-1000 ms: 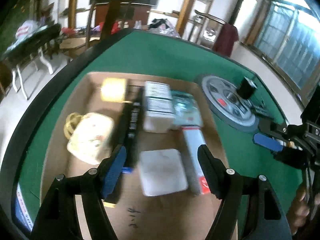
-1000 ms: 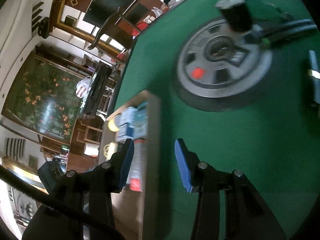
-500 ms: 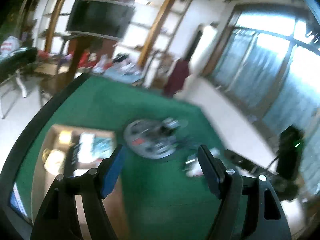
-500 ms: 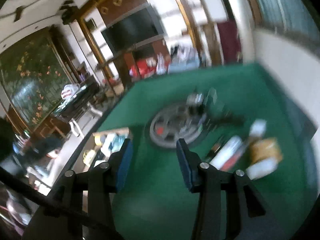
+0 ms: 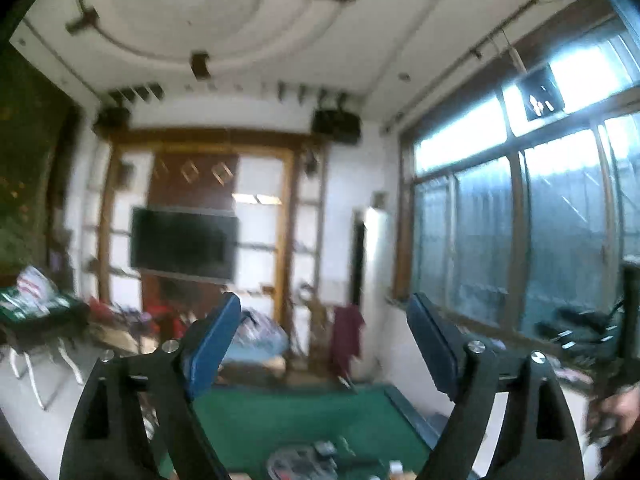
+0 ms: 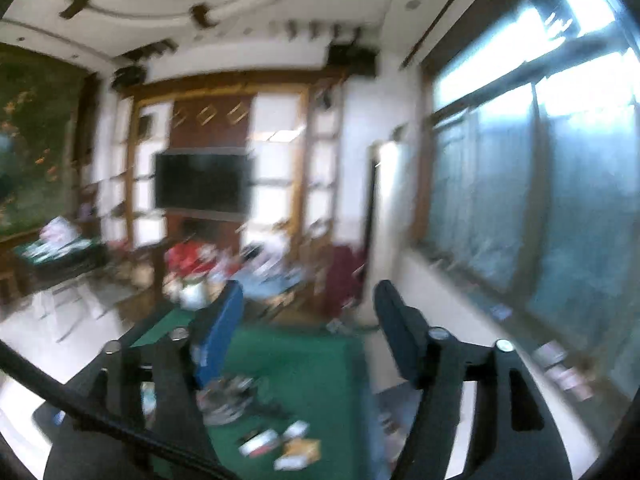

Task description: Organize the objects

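Both grippers are raised high and look out level across the room. My left gripper [image 5: 324,332] has its blue-padded jaws opening, with nothing between them. My right gripper [image 6: 308,316] is likewise opening and empty. Far below lies the green table [image 5: 304,412] with a grey round disc [image 5: 300,466] at the picture's bottom edge. In the blurred right wrist view the green table [image 6: 296,356] carries the disc [image 6: 228,400] and several small loose packets [image 6: 280,444] near the front. The cardboard tray is out of sight.
A dark television [image 5: 184,242] hangs on the far wooden wall unit. Tall windows [image 5: 520,232] run along the right wall. A cluttered side table [image 5: 36,308] stands at the left. A hand [image 5: 612,408] shows at the right edge of the left wrist view.
Both grippers rose steeply from over the cardboard tray and table and tipped up to face the far wall. Both pairs of jaws have spread wider. The right wrist rolled upright.
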